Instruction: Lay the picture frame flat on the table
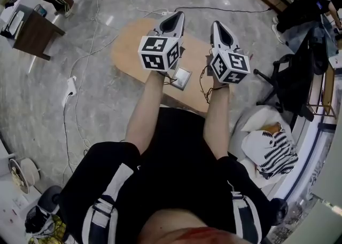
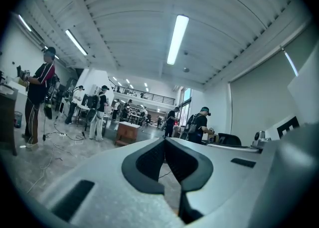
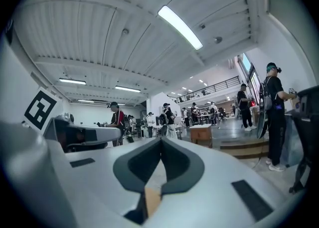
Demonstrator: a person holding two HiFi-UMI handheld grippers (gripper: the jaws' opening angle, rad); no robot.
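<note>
A small silver picture frame [image 1: 183, 77] lies on the oval wooden table [image 1: 128, 45], near its front edge; it looks flat. Both grippers are held up above the table, tilted up toward the room, so their own views show the hall and ceiling and not the frame. My left gripper [image 1: 173, 21] [image 2: 164, 139] is over the table just left of the frame, its jaws closed tip to tip with nothing in them. My right gripper [image 1: 222, 28] [image 3: 160, 138] is just right of the frame, also shut and empty.
Cables and a power strip [image 1: 70, 85] run over the floor left of the table. A brown side table [image 1: 35, 34] stands at the far left. An office chair [image 1: 291, 83] and a striped bag [image 1: 272, 149] are at the right. Several people [image 2: 37, 100] stand about the hall.
</note>
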